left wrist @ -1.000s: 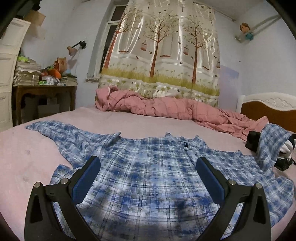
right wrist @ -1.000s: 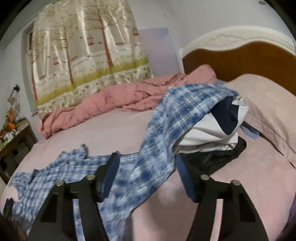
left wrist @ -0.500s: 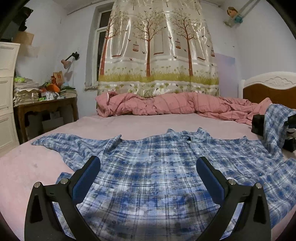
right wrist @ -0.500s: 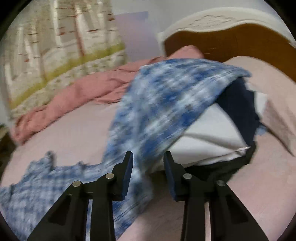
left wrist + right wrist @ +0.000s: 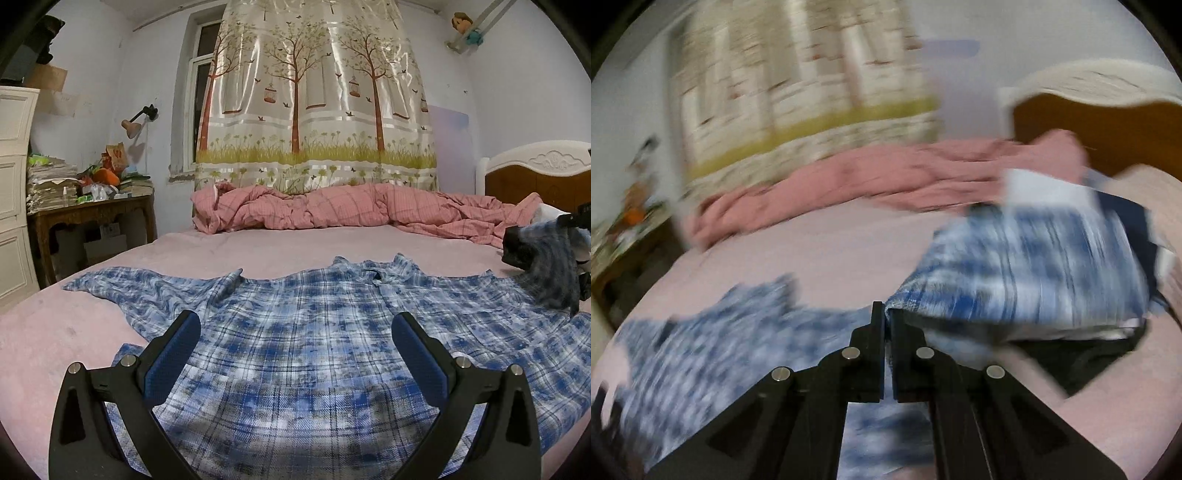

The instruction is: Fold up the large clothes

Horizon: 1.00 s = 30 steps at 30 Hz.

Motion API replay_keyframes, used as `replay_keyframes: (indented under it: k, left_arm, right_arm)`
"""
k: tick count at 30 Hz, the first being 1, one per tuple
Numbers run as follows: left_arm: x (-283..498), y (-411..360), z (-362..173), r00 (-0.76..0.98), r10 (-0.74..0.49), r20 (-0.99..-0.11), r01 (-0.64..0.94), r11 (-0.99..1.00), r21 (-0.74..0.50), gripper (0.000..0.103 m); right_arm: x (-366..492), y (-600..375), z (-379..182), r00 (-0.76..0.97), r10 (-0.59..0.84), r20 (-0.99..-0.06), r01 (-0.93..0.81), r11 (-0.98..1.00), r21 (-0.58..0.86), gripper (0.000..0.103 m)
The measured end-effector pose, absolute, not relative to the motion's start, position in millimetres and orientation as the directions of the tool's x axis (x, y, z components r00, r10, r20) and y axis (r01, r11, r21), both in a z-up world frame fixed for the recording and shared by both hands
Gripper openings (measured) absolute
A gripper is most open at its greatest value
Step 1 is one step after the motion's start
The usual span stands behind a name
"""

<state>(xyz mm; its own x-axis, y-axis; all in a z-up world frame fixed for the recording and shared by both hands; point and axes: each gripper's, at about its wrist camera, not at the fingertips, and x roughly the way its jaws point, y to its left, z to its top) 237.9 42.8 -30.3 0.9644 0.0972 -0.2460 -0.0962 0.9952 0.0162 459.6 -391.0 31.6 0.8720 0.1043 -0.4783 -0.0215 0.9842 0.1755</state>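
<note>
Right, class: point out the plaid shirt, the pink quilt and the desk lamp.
plaid shirt (image 5: 314, 332): left wrist view, middle of its back panel.
pink quilt (image 5: 332, 210): left wrist view, bunched middle.
desk lamp (image 5: 131, 128): left wrist view, its shade.

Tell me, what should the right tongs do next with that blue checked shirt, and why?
Probably carry the sleeve inward over the plaid shirt. The right tongs look shut on the sleeve's edge, though that view is blurred, and the sleeve is draped over a pile of clothes beside the shirt. The shirt's body lies spread on the bed, and the left tongs hover open above it.
</note>
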Motion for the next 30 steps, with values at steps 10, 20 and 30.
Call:
replay_keyframes:
  k: [10,20,30]
  left_arm:
    - [238,46,-31,0.963,0.089,-0.255,-0.092,0.996,0.002,0.103]
    - [239,49,-32,0.962,0.085,-0.260,-0.090,0.996,-0.007,0.103]
    - [239,47,-32,0.962,0.089,-0.260,-0.092,0.996,0.000,0.103]
  right_arm:
    - [480,-266,-68,0.707,0.179,-0.685,-0.132,0.984,0.120,0.007]
    - [409,-318,-55,0.793,0.172,-0.585,0.026,0.949,0.315,0.038]
    - [393,-457,-71,0.745,0.069,-0.663,0.368,0.787,0.495,0.062]
